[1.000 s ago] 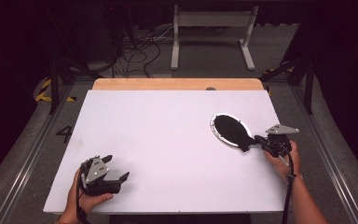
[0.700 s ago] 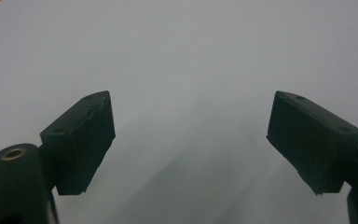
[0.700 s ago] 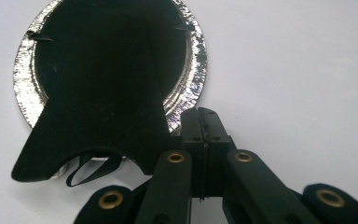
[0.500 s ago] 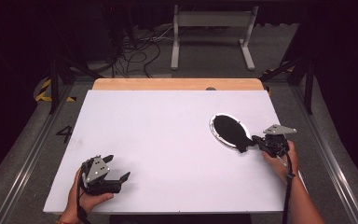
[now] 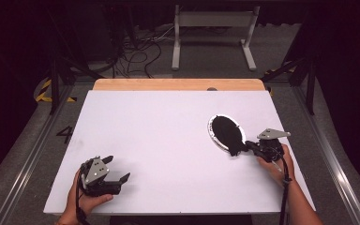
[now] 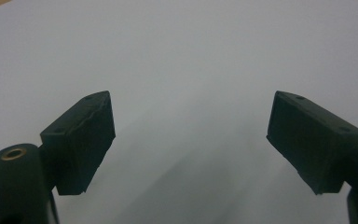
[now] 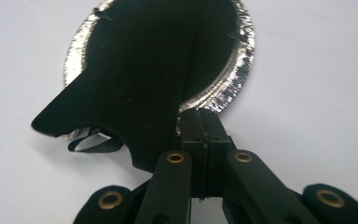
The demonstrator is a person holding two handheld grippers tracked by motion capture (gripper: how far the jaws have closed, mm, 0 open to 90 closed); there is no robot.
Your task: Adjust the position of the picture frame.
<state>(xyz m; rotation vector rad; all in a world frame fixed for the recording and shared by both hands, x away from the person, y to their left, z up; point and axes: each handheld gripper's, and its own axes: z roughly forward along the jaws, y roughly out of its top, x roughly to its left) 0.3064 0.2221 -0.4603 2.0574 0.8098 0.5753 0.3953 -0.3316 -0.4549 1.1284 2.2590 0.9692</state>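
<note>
Jaws of the right gripper (image 7: 200, 140) are pressed together, and in the right gripper view they appear to be clamped on the near edge of a black cloth (image 7: 135, 79), right at the rim of a shiny silver plate (image 7: 235, 70); whether only the cloth, or the rim as well, is pinched cannot be told. The cloth is draped over most of the plate, so that only a crescent of silver rim is seen, and one flap with a small loop of strap hangs off the plate's side onto the white table (image 7: 317, 70). From the high view, the plate (image 5: 214, 137) is seen on the right half of the table (image 5: 159, 131), with the black cloth (image 5: 227, 133) covering it and the right gripper (image 5: 251, 145) held just at its near edge by the person's right hand (image 5: 274, 164). The grip at the edge is judged to be chosen so that the cloth can be lifted or pulled off the plate without the plate being disturbed. Jaws of the left gripper (image 6: 191, 140) are spread wide with nothing between them, above bare white table. In the high view the left gripper (image 5: 117, 171) is rested at the near left corner, well apart from the plate, apparently parked out of the way while the right one works.
</note>
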